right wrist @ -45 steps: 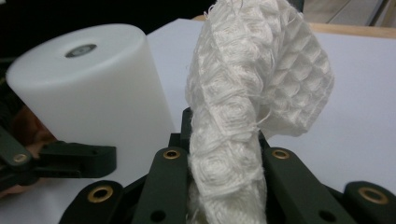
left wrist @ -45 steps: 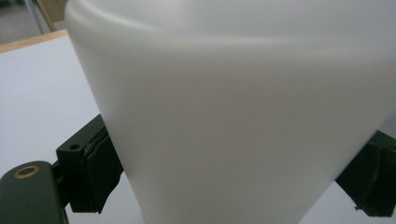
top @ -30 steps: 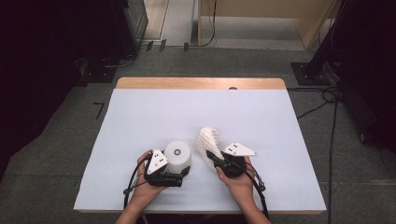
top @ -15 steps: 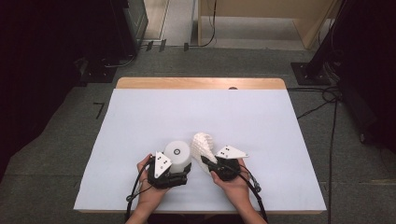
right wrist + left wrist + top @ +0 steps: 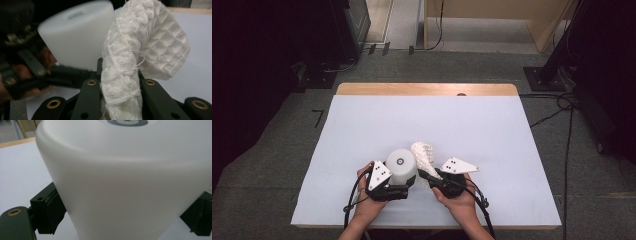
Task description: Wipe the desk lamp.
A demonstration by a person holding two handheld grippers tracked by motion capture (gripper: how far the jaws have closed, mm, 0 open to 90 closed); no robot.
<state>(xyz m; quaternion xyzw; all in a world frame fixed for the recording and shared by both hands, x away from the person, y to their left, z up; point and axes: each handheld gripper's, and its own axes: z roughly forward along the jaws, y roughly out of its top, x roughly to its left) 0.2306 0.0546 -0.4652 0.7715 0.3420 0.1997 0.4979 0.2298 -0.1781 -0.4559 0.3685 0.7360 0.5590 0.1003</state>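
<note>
A white tapered container [image 5: 401, 165] with a small grey ring on its flat top stands near the table's front edge. My left gripper [image 5: 404, 188] is shut on its lower wall. In the left gripper view the container [image 5: 125, 177] looms close, and a black pad [image 5: 51, 212] presses each side. My right gripper [image 5: 428, 176] is shut on a white waffle-weave cloth [image 5: 424, 154], which sticks up and curls over right beside the container. In the right gripper view the cloth [image 5: 140, 50] rises between the jaws, with the container [image 5: 77, 37] just behind it to the left.
A white sheet [image 5: 492, 135] covers the table, with a wooden strip [image 5: 427, 89] bare along the far edge. Cables [image 5: 568, 125] run on the grey floor to the right. Dark equipment stands at the far left and right.
My right gripper has carried the cloth left, closer to the container. The left gripper and the container have stayed put.
</note>
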